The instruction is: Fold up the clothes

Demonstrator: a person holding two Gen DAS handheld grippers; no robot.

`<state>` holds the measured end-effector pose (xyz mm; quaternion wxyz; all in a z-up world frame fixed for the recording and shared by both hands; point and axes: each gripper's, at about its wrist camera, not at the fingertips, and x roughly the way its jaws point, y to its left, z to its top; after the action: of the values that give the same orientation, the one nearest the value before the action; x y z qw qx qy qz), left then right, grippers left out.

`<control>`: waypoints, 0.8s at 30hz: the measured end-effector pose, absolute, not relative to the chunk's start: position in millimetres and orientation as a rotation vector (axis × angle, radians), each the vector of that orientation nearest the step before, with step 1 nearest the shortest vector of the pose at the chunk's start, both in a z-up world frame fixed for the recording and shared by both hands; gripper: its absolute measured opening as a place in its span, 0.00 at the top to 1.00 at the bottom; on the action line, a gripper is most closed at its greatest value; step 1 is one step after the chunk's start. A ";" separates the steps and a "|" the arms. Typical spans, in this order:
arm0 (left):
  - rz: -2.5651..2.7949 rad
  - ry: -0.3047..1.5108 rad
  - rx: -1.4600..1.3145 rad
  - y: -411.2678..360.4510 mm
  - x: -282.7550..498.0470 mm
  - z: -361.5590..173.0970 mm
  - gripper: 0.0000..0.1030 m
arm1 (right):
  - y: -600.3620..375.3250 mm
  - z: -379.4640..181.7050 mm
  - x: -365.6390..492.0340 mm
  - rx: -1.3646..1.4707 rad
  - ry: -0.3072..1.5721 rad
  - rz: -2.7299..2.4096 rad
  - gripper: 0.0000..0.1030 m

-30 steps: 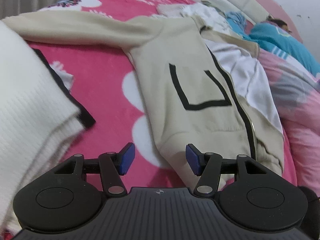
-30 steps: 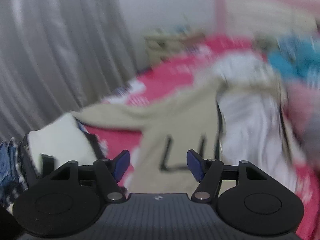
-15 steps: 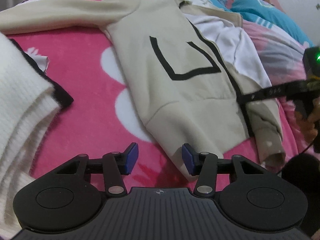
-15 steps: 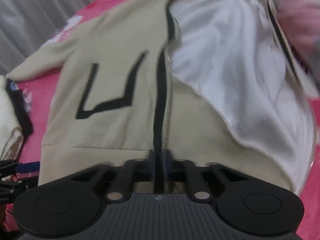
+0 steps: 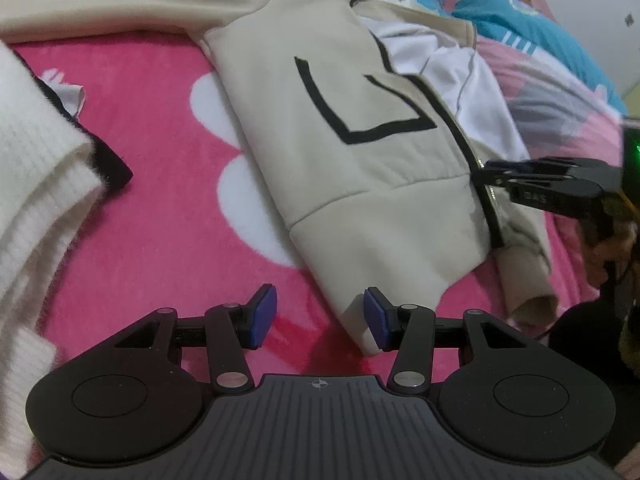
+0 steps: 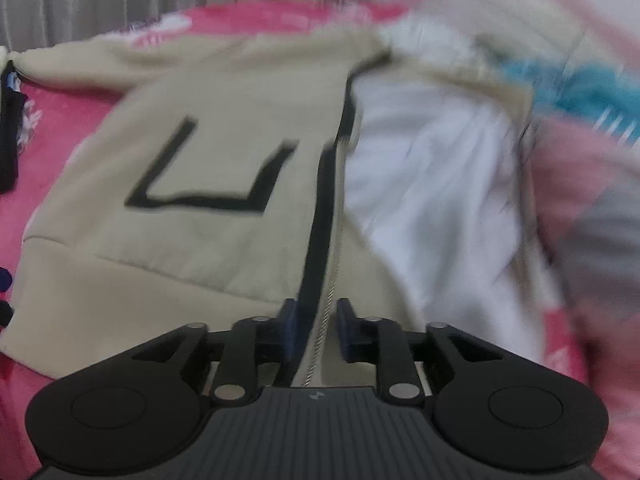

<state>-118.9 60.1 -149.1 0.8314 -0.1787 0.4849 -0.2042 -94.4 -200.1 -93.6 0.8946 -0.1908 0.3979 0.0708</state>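
While the right gripper straddles the zipper edge of the beige jacket, its jaws are opening: narrow gap, fabric and zipper teeth between the pads, pads apparently not pressing. In the left wrist view the same gripper sits at the zipper just above the hem band.

Left gripper: jaws about half open, holding nothing. Near hem corner lies just inside its right pad, not pinched.

Risks, near to far from the hem:
- Right jaws spreading means the front panel could slip out before the fold starts; metal zipper is slick, pads may skate along it.
- Left closing from here likely catches only the tip of the hem corner, or pink blanket with it. Thin bite, likely to pull free.
- Front is unzipped, white lining exposed beside the zipper. Lifting one panel only would twist the body.
- Sleeve cuff bunched beside the hem on the right-gripper side; could get trapped under a fold.
- White knit lies on the far side of the hem from the cuff, apart from the jacket; the outstretched sleeve could drag across it.

Orientation: jacket lies flat on the blanket, front up. Long axis runs from hem nearest the grippers to collar farthest, so the collar points away. Sleeve runs crosswise from the shoulder.
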 end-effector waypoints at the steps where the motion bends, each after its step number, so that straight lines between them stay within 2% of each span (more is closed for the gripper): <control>1: -0.438 1.032 -0.402 61.2 -117.0 -150.1 0.54 | -196.8 -85.6 -102.8 -0.402 0.780 0.195 0.74; 3: -0.446 1.042 -0.448 62.8 -112.5 -153.0 0.54 | -189.1 -70.2 -122.2 -0.403 0.699 0.322 0.67; 6: -0.437 1.098 -0.495 62.3 -102.7 -161.2 0.58 | -166.5 -70.5 -145.6 -0.419 0.686 0.572 0.63; 10: -0.444 1.130 -0.600 68.8 -96.0 -160.5 0.59 | -122.1 -101.1 -171.7 -0.579 0.696 0.783 0.59; 12: -0.455 1.133 -0.658 72.0 -93.9 -159.1 0.59 | -104.5 -115.1 -177.0 -0.627 0.682 0.839 0.48; 15: -0.434 1.127 -0.665 73.5 -91.8 -157.2 0.62 | -85.8 -132.7 -179.1 -0.687 0.650 0.863 0.41; 21: -0.462 1.133 -0.772 83.2 -87.5 -166.2 0.61 | -76.3 -153.4 -185.7 -0.746 0.620 0.842 0.43; 24: -0.473 1.130 -0.808 86.6 -87.0 -168.1 0.61 | -75.9 -160.1 -192.7 -0.772 0.588 0.829 0.47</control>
<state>-87.0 86.6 -168.1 0.7426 -0.3687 0.5157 -0.2160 -192.7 -75.9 -160.1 0.8033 -0.3602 0.2745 0.3868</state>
